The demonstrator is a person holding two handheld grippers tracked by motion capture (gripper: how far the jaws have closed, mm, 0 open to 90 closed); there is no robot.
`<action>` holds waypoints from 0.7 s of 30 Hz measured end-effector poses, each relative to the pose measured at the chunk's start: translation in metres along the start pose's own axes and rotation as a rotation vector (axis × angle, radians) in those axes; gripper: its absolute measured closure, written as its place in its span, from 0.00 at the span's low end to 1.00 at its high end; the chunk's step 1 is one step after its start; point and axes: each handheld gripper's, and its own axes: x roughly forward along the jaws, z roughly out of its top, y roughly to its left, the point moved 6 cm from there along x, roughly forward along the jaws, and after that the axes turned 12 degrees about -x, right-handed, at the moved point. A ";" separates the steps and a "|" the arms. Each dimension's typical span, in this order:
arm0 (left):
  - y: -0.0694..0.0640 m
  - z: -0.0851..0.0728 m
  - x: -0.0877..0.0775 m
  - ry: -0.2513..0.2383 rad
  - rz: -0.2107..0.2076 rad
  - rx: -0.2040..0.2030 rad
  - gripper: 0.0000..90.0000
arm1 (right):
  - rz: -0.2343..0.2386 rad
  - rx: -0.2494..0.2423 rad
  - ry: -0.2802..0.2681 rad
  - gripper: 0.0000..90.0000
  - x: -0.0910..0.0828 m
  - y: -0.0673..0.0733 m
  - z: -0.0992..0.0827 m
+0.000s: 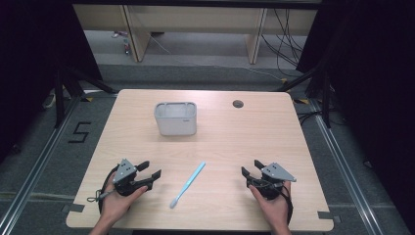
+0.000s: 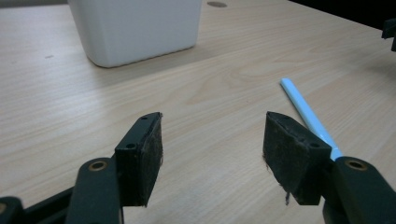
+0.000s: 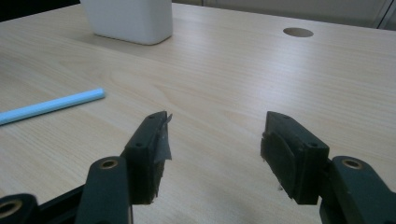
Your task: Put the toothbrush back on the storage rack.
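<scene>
We hold our left gripper (image 1: 149,174) at the near left of the table (image 1: 274,142), its jaws spread wide with only bare wood between them. Our right gripper (image 1: 250,171) sits at the near right, jaws likewise spread and holding nothing. Between the two lies the light blue toothbrush (image 1: 188,184), flat on the wood, slanting from its white head at the near end up toward the far right. We touch it with neither gripper. Farther off, toward the middle of the table, stands the white container (image 1: 175,118), upright, well apart from the toothbrush.
</scene>
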 end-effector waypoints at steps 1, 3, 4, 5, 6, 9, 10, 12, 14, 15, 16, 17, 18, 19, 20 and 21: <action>-0.003 0.001 0.000 0.026 -0.001 -0.013 0.41 | 0.005 0.000 -0.002 0.46 0.000 0.000 0.000; -0.010 0.005 0.001 0.065 -0.008 -0.027 0.41 | 0.012 0.037 0.006 0.46 0.000 0.001 0.000; -0.010 0.005 0.001 0.065 -0.008 -0.027 0.41 | 0.012 0.037 0.006 0.46 0.000 0.001 0.000; -0.014 0.007 0.002 0.087 -0.026 -0.022 0.41 | 0.028 0.022 0.006 0.46 0.001 0.001 0.000; -0.016 0.008 0.002 0.107 -0.024 -0.021 0.41 | 0.028 0.022 0.006 0.46 0.001 0.001 0.000; -0.025 0.012 0.005 0.154 -0.029 -0.022 0.40 | 0.010 0.046 0.006 0.46 0.000 0.002 0.000; -0.029 0.014 0.007 0.180 -0.036 -0.012 0.40 | 0.003 0.000 0.011 0.46 0.001 -0.001 0.000; -0.032 0.016 0.008 0.196 -0.040 -0.003 0.40 | 0.005 -0.002 0.012 0.46 0.001 -0.001 -0.001; -0.036 0.017 0.010 0.227 -0.042 0.017 0.41 | 0.014 0.034 0.016 0.46 0.001 0.002 0.000; -0.038 0.018 0.011 0.255 -0.051 0.035 0.41 | 0.009 0.004 0.014 0.46 0.001 -0.001 0.000; -0.042 0.020 0.013 0.293 -0.057 0.051 0.41 | 0.010 0.004 0.015 0.46 0.001 -0.001 0.000; -0.044 0.021 0.013 0.317 -0.050 0.061 0.42 | 0.021 0.025 0.005 0.46 0.002 0.001 0.000; -0.046 0.022 0.014 0.335 -0.044 0.066 0.42 | 0.027 0.024 0.007 0.46 0.003 0.001 0.000; -0.046 0.022 0.014 0.335 -0.044 0.066 0.42 | 0.023 0.024 0.022 0.46 0.001 0.001 0.000; -0.049 0.025 0.016 0.379 -0.030 0.089 0.42 | 0.023 0.024 0.027 0.46 0.001 0.001 0.000; -0.049 0.025 0.016 0.379 -0.030 0.089 0.42 | 0.023 0.024 0.027 0.46 0.001 0.001 0.000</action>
